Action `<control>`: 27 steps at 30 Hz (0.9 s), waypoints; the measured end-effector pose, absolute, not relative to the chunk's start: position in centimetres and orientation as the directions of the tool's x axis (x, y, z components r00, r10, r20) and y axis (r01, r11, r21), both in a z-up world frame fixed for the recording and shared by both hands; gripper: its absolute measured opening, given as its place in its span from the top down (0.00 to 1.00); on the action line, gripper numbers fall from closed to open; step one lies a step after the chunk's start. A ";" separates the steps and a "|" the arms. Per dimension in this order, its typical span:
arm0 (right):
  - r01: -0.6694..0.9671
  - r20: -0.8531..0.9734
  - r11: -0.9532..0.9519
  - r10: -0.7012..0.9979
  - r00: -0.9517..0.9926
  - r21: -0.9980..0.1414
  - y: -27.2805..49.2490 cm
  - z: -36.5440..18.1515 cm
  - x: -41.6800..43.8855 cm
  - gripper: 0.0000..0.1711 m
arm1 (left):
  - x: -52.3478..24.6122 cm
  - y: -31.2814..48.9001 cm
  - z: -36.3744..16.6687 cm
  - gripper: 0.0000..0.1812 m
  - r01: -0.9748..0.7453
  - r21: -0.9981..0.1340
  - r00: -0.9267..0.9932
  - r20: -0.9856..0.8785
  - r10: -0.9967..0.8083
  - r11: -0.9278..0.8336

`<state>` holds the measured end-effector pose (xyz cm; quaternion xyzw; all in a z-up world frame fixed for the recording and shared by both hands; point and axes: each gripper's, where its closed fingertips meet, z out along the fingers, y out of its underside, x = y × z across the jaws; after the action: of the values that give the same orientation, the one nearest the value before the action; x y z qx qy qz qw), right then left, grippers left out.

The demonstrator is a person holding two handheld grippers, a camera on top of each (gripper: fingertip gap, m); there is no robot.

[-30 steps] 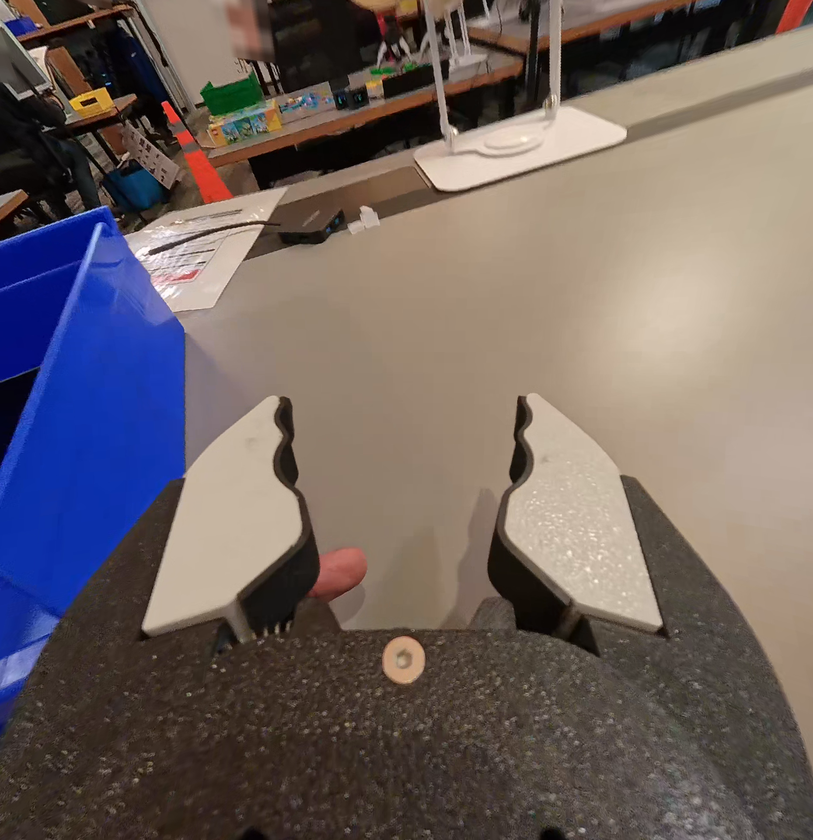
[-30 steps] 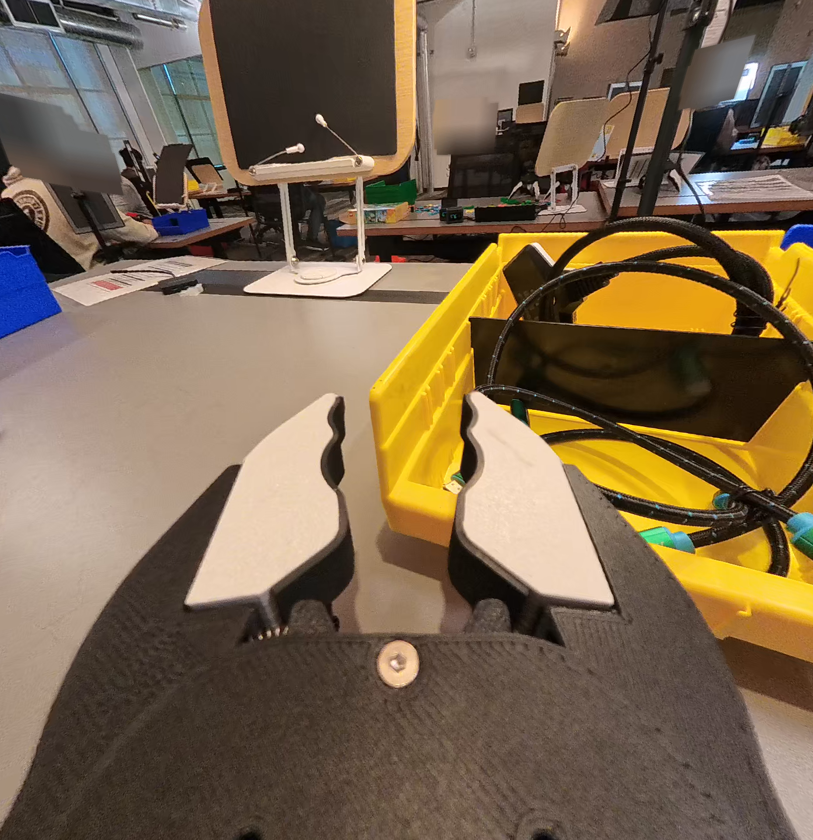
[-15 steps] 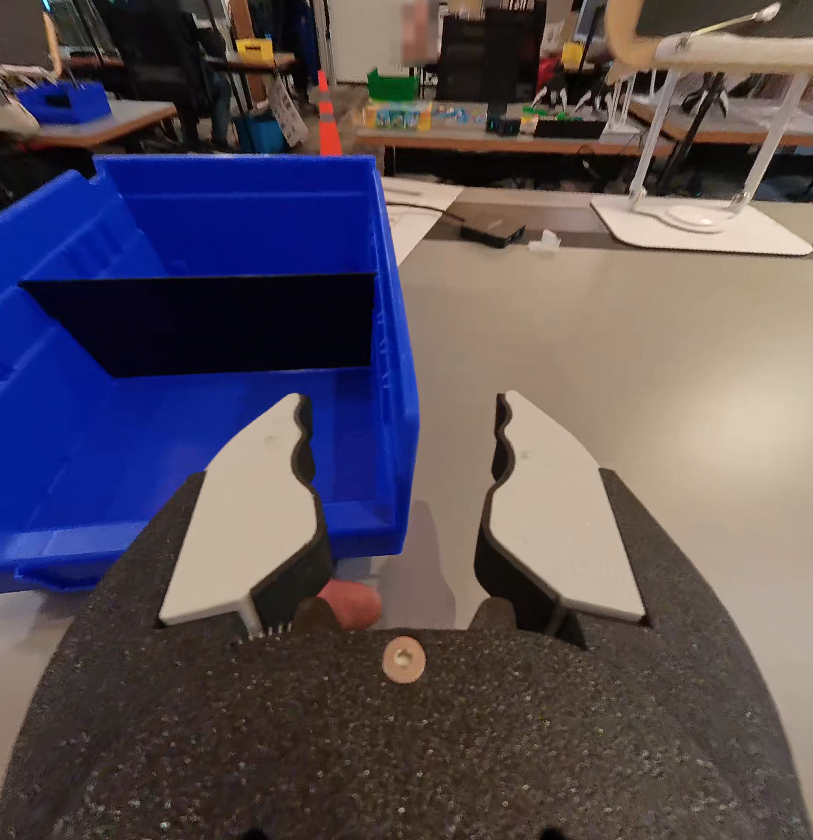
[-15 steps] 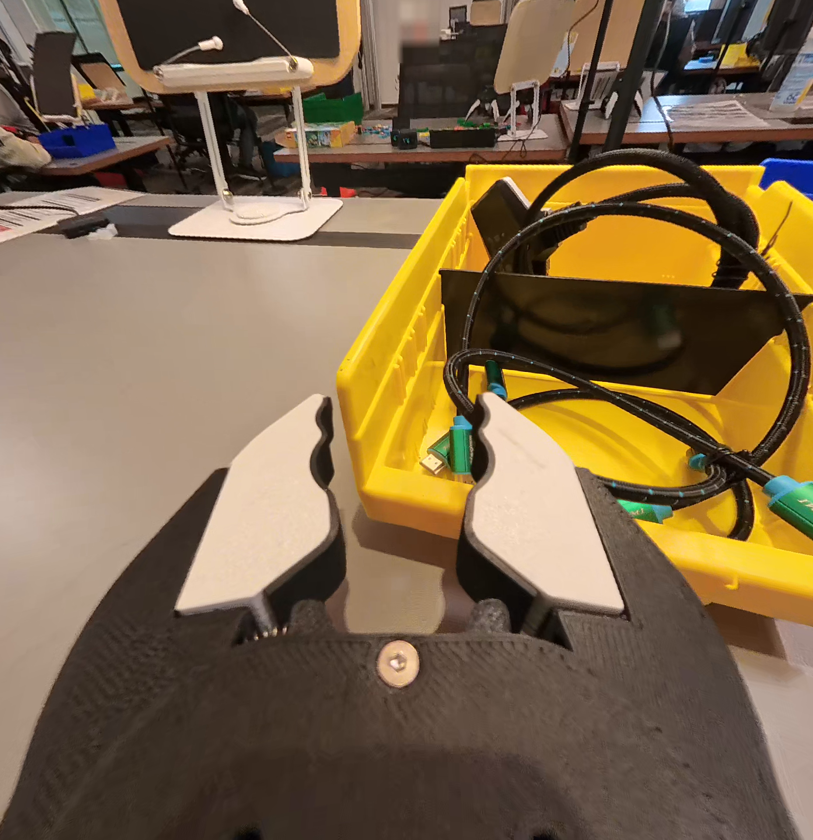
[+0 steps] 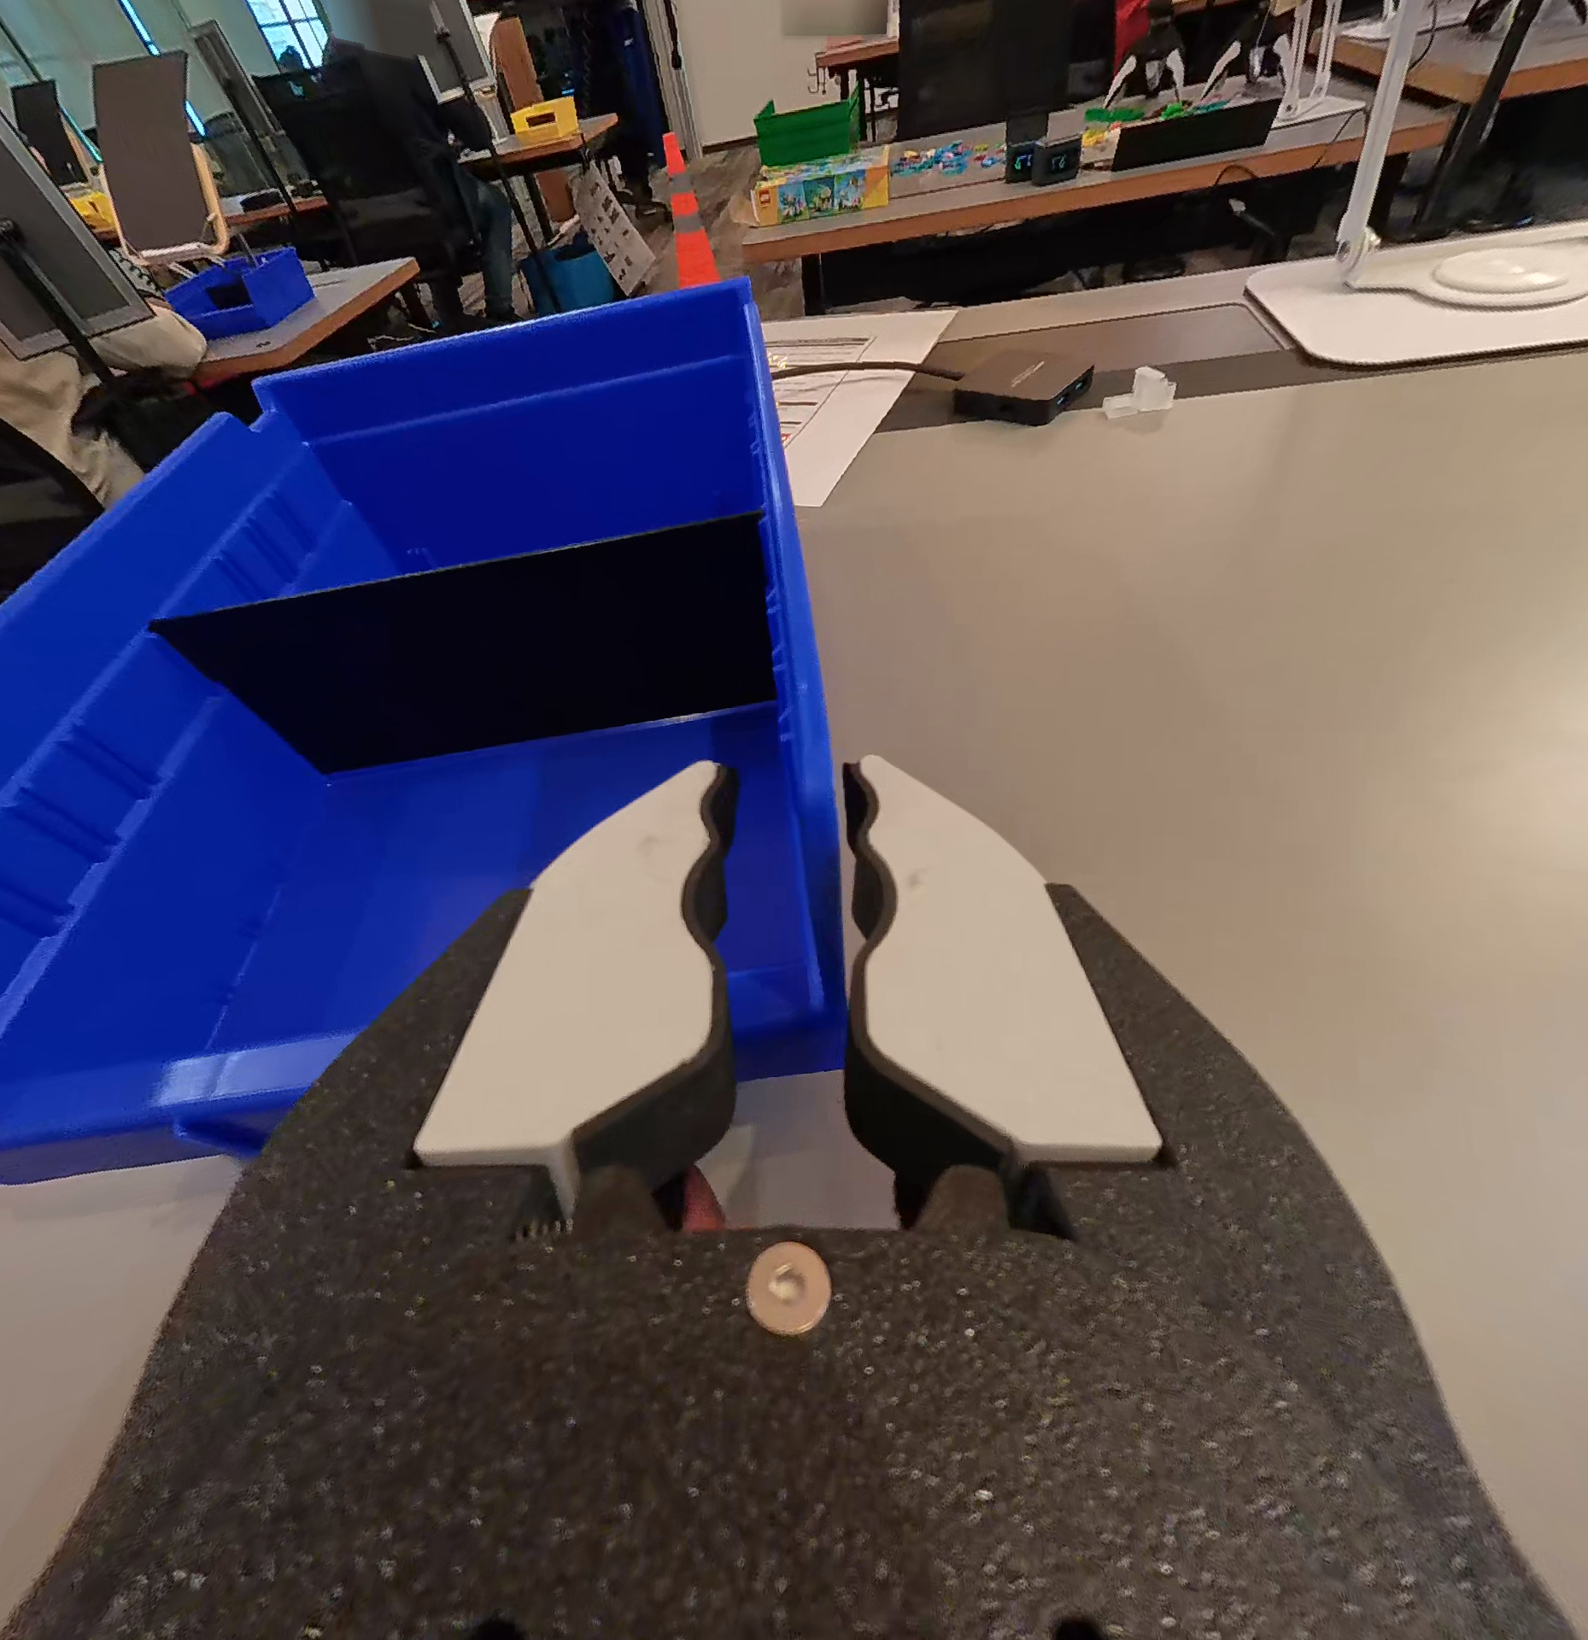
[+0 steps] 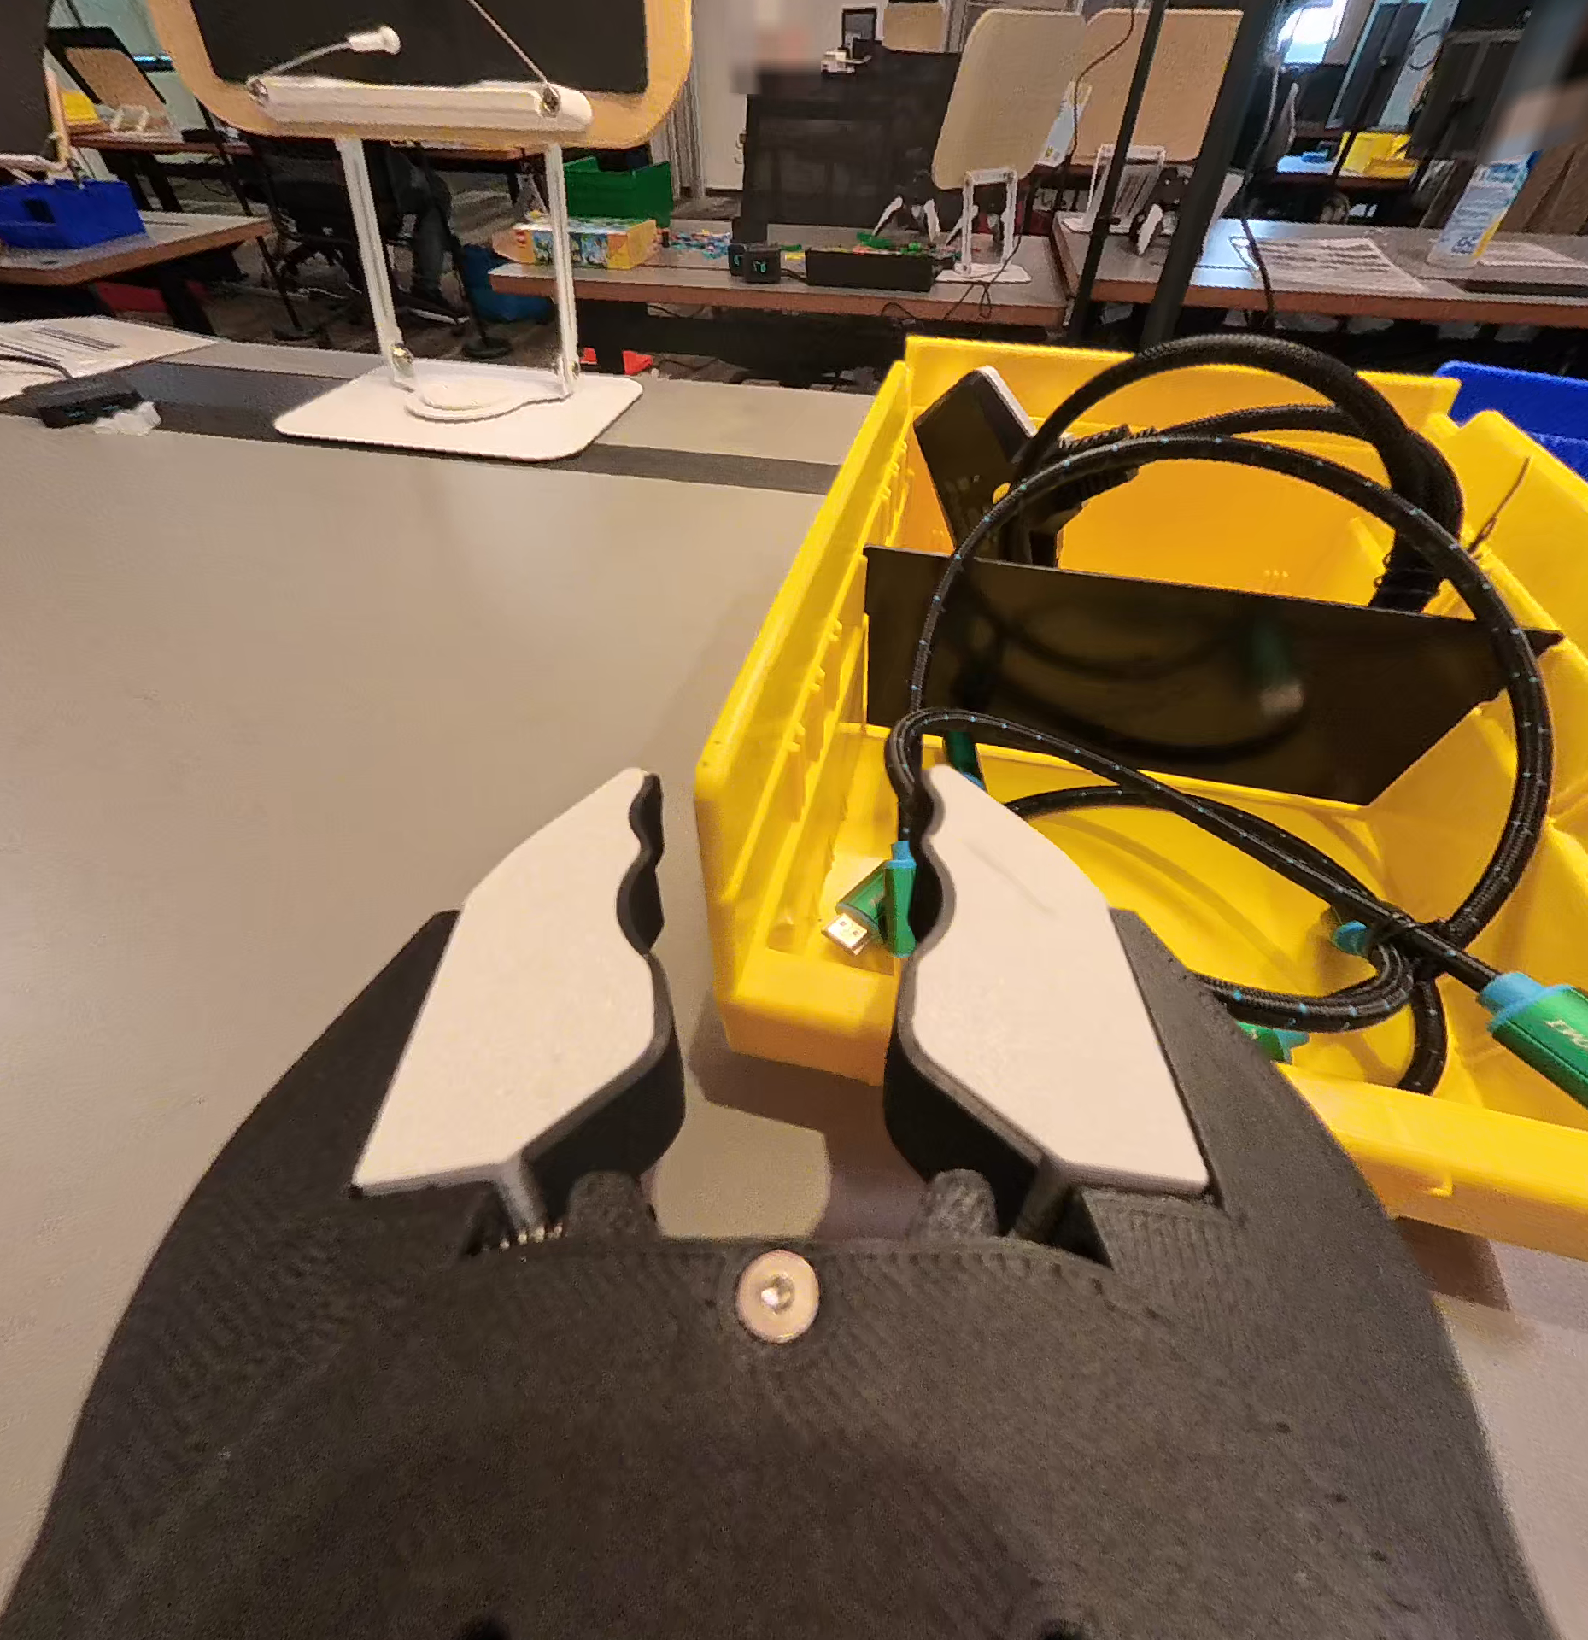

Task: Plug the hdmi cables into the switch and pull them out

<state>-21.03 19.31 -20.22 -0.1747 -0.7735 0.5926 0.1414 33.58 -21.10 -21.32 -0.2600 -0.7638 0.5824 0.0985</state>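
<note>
Grey desk (image 6: 284, 666) in a busy workshop. Right gripper (image 6: 786, 874), jaws spread and empty, nears a yellow plastic bin (image 6: 772, 710) holding black braided HDMI cables (image 6: 1216, 799) and a dark switch box (image 6: 972, 444); fetching is the step in hand, next needing a reach for the green plug (image 6: 870, 910). Left gripper (image 5: 790, 852), jaws narrowly parted around nothing, hovers at a blue bin (image 5: 240, 799).

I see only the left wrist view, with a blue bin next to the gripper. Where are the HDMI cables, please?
Observer: In the right wrist view, black braided cables lie coiled in a yellow bin.
Operator: Is a plug reachable?
Observer: A green plug lies in the bin's near left corner, just by the right gripper.
Operator: Is that gripper holding anything?
Observer: No, its jaws are open and empty.
</note>
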 end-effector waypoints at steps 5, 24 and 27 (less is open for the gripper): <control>0.085 0.041 0.265 0.436 -0.899 -0.960 18.5 -20.4 -20.8 0.79 | 33.4 -21.1 -21.4 0.95 0.319 -0.932 -0.826 -0.185 0.533 0.172; -0.024 0.127 0.323 0.300 -0.945 -0.946 17.2 -20.5 -19.6 0.95 | 30.7 -14.4 -21.1 0.98 0.360 -0.931 -0.475 -0.232 0.849 -0.053; -0.026 0.102 0.309 0.233 -0.967 -0.951 16.8 -20.5 -18.8 0.95 | 29.5 -11.9 -21.0 0.98 0.329 -0.940 -0.328 -0.205 0.922 -0.092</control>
<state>-18.81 16.78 -20.47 -0.0645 -0.8013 0.5844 0.1107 29.50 -11.94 -21.02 -0.5092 -0.6144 0.5353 0.2769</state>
